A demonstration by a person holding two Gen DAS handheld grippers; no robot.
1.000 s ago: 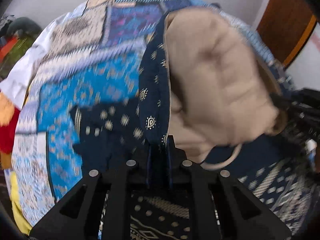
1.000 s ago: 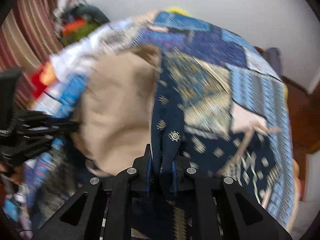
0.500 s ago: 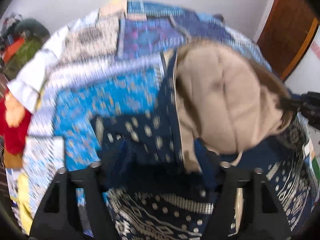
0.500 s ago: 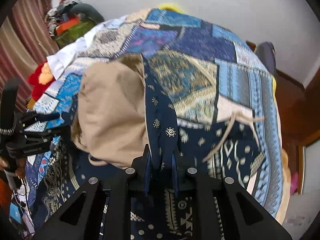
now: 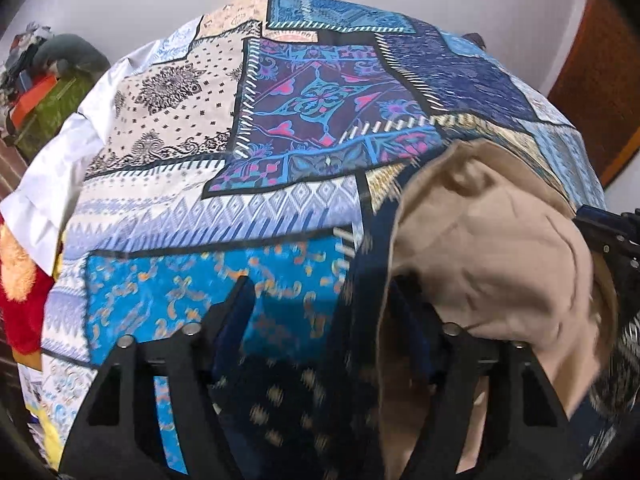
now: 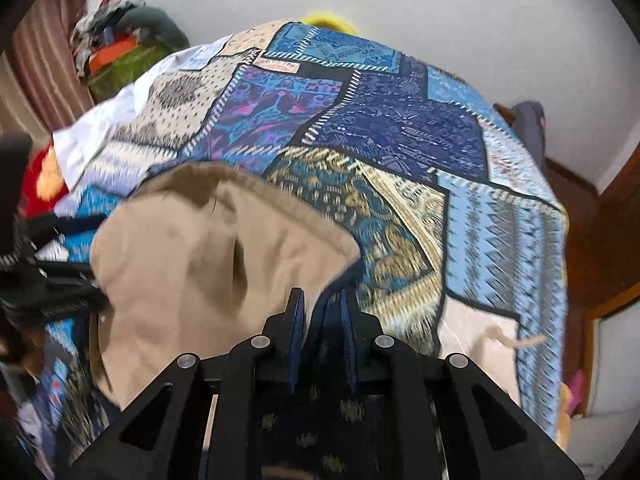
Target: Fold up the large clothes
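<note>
A navy patterned garment (image 5: pixel 288 400) with a beige lining (image 5: pixel 492 256) lies folded on a patchwork bedspread (image 5: pixel 312 92). My left gripper (image 5: pixel 324 300) is open, its jaws wide apart over the garment's navy edge. In the right wrist view the beige lining (image 6: pixel 192 260) faces up at the left. My right gripper (image 6: pixel 320 304) has its jaws slightly parted with the navy garment edge (image 6: pixel 326 320) still between them. The left gripper shows at the left edge of the right wrist view (image 6: pixel 36 280).
The patchwork bedspread (image 6: pixel 400 128) covers the bed. A pile of clothes (image 6: pixel 120 52) sits at the far left corner. A red and orange plush item (image 5: pixel 16 292) lies at the bed's left side. A wooden door (image 5: pixel 592 76) stands at the right.
My left gripper opened and let go of the navy garment edge. My right gripper lowered its edge toward the bed and its jaws have parted a little. The beige lining settled flatter.
</note>
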